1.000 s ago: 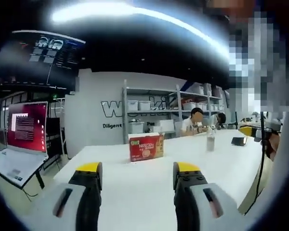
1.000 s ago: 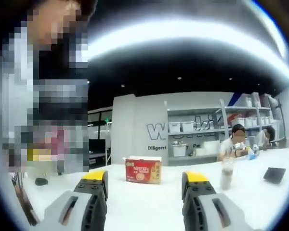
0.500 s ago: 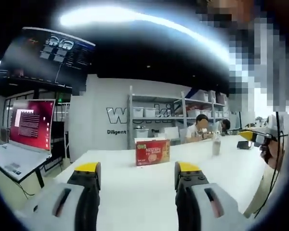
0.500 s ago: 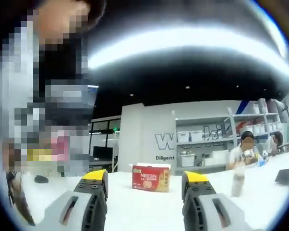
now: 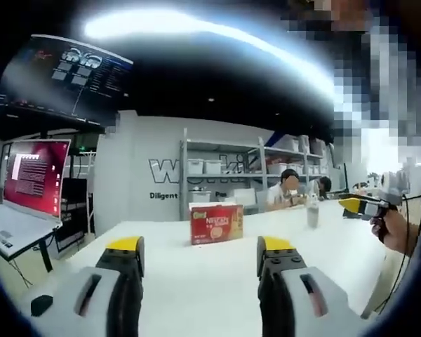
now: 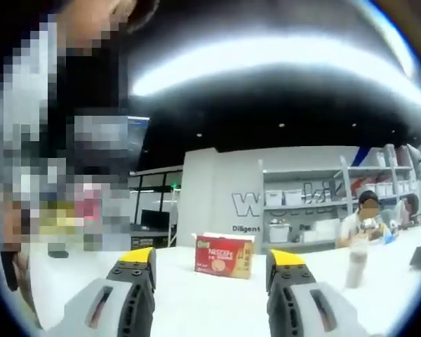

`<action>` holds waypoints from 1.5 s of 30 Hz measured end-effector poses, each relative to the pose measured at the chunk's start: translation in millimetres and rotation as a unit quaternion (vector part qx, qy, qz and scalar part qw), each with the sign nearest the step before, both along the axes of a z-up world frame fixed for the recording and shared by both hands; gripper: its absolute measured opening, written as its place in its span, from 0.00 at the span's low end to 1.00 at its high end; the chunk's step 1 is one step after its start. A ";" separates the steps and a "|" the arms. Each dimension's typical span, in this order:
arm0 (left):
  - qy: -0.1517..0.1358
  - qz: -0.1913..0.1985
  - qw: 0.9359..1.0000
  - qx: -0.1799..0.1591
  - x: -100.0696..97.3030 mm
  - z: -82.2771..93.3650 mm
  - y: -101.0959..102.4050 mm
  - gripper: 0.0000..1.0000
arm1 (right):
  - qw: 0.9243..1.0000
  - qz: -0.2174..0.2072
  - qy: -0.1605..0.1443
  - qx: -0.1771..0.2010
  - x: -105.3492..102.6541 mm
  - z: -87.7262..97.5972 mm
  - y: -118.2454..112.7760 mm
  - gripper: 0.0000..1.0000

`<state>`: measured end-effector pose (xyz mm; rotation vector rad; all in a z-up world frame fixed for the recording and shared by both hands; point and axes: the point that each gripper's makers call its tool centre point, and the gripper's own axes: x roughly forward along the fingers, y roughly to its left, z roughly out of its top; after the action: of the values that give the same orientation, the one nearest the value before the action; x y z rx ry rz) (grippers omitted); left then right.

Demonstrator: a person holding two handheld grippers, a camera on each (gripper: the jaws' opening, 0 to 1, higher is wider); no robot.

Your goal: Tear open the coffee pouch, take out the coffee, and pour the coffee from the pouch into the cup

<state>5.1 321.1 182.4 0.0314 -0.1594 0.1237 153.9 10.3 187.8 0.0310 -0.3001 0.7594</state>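
Jaws wide, holding nothing on left gripper (image 5: 200,254) and right gripper (image 6: 210,260) | red cardboard coffee box (image 5: 216,223) upright on white table (image 5: 196,281), well ahead | clear plastic cup (image 5: 312,210) farther right

left gripper (image 5: 200,256): grey jaws showing yellow tips, dark slots | right gripper (image 6: 210,267): showing matching grey, yellow-tipped jaws

A smooth white table (image 5: 196,281) with a faint sheen carries a red printed box (image 5: 216,223) that looks like cardboard — its glossy face catching light — while at three o'clock of it stands a clear bottle (image 5: 312,210), seemingly plastic.
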 end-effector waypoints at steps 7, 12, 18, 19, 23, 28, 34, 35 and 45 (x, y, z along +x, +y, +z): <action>-0.026 -0.008 1.000 0.013 20.9 5.9 0.3 0.68 | 1.000 -0.010 -0.004 0.001 14.7 -6.6 -3.0 0.64; -0.024 -0.005 1.000 0.010 28.4 -1.2 6.2 0.68 | 1.000 -0.018 -0.008 0.006 21.3 -7.1 -3.8 0.64; -0.021 -0.004 1.000 0.014 37.5 -5.2 10.7 0.68 | 1.000 -0.014 -0.008 0.007 28.3 -10.6 3.2 0.65; -0.023 -0.004 1.000 0.018 40.2 -4.6 11.0 0.68 | 1.000 -0.012 -0.006 0.009 29.5 -11.7 4.7 0.65; -0.024 -0.003 0.999 0.022 47.2 -5.4 14.0 0.68 | 1.000 -0.008 -0.002 0.002 36.7 -20.4 10.4 0.66; -0.025 0.000 0.999 0.024 53.5 -5.4 18.6 0.68 | 1.000 -0.007 0.002 -0.002 44.9 -26.4 17.6 0.66; -0.035 0.004 0.999 0.018 61.7 -5.1 22.3 0.68 | 1.000 -0.008 0.001 -0.001 57.1 -28.4 20.8 0.65; -0.036 0.005 0.999 0.016 63.8 -5.3 22.8 0.68 | 1.000 -0.006 0.001 0.000 58.6 -29.2 21.9 0.65; -0.017 0.001 1.000 -0.001 85.7 -21.1 27.7 0.75 | 1.000 -0.001 0.012 0.005 78.7 -31.0 31.6 0.66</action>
<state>90.8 348.9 161.2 0.0280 -0.1923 0.1261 232.6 41.9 156.9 0.0494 -0.2821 0.7552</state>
